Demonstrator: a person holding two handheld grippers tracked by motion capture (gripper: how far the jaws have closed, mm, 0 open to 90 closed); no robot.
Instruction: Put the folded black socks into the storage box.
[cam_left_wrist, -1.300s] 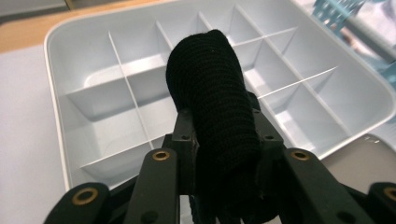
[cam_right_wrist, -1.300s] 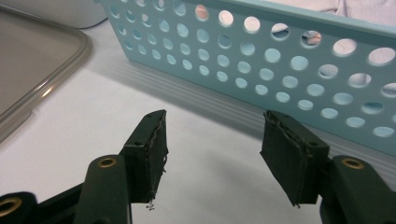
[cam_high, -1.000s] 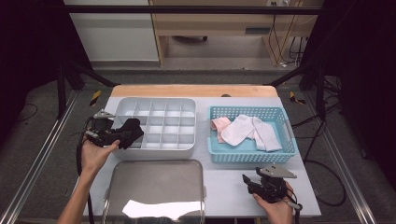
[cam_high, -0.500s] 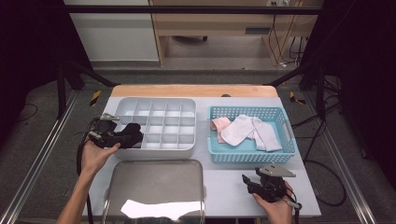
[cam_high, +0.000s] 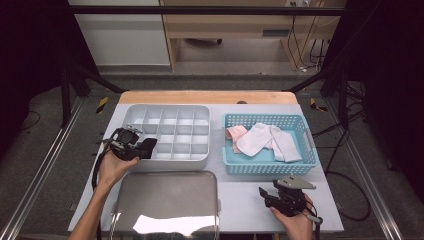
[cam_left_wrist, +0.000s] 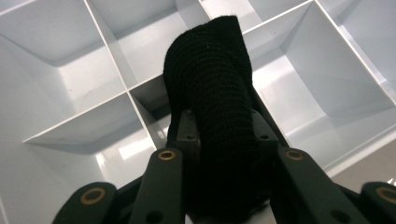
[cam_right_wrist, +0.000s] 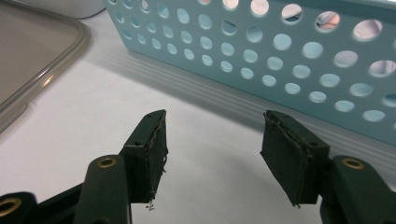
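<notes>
In the high view, the left gripper holds a rolled black sock at the near-left corner of the white divided organizer tray, long axis pointing over the compartments. In the left gripper view, the sock sits pinched between fingers that have just been closing, above a divider crossing with open cells all around. In the right gripper view, the right gripper rests with fingers spread on nothing over bare worktop, near the blue basket.

A black ribbed sock, pale grey divided tray, light blue perforated basket.
</notes>
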